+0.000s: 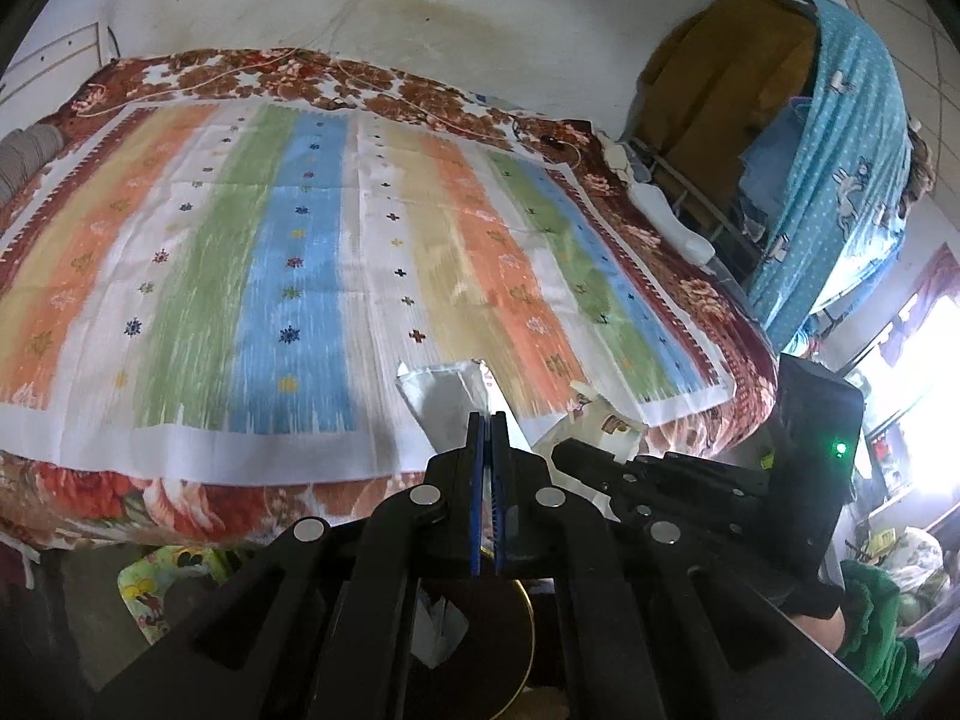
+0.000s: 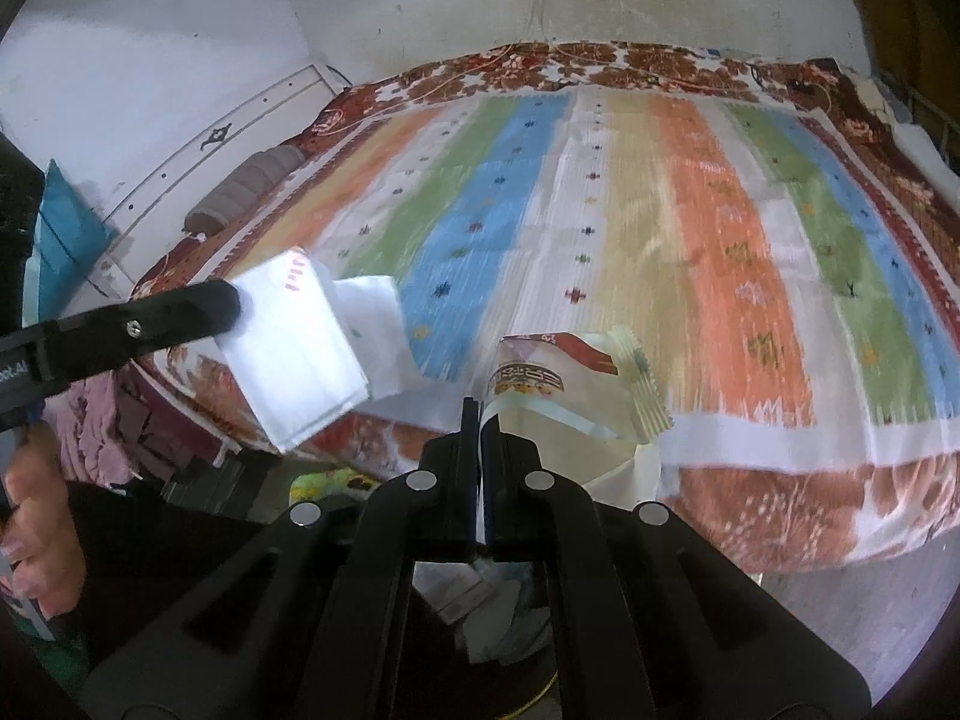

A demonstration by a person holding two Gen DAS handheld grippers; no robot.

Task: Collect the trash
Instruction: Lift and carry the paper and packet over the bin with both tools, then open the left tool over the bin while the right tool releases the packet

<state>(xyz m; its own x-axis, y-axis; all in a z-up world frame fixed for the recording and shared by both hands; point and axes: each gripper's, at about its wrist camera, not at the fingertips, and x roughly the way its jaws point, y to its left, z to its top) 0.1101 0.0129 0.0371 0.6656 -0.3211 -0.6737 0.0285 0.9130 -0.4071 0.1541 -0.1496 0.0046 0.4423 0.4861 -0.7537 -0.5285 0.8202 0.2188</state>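
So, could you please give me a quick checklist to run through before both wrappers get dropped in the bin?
1. Left hand-held gripper shut on white wrapper: ok.
2. Right hand-held gripper shut on printed snack wrapper: ok.
3. Both wrappers lifted off the striped bedspread: ok.
4. Bin below the grippers: ok.
5. Room left in bin: cannot tell.
6. Other trash left on bedspread: none visible, ok.
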